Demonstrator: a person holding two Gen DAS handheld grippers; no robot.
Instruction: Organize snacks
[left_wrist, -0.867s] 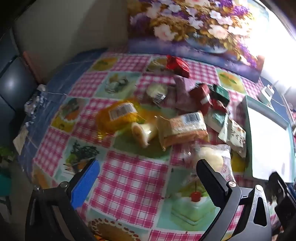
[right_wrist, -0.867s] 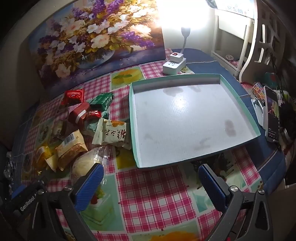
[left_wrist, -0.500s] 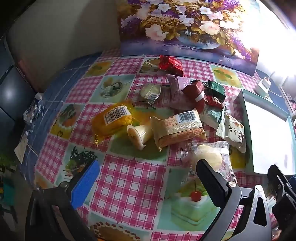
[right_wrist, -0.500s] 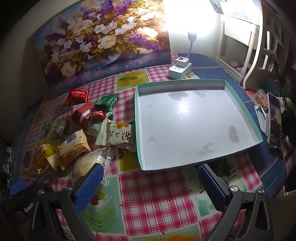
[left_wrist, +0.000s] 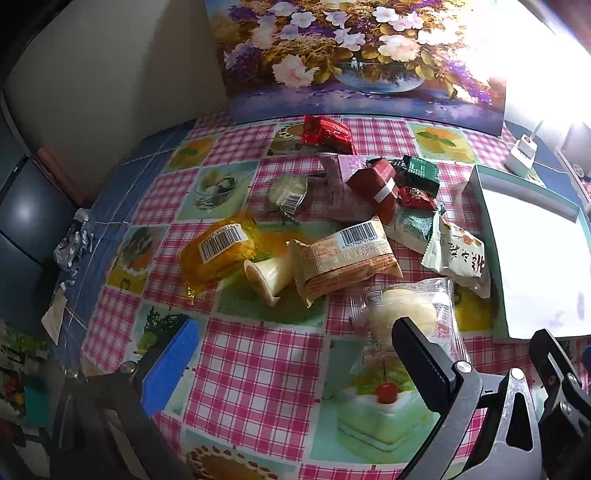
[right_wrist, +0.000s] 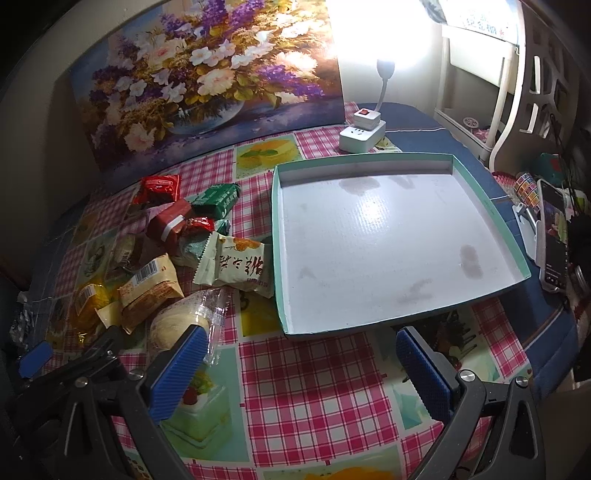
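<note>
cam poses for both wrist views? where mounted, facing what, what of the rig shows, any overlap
Left wrist: on the left gripper, above the near table edge, facing the snack pile; open jaws show, right gripper's frame at lower right.
Right wrist: on the right gripper, facing the empty tray; open jaws show, left gripper at lower left.
Shared: clear-wrapped bun, pile, tray, flower painting.
</note>
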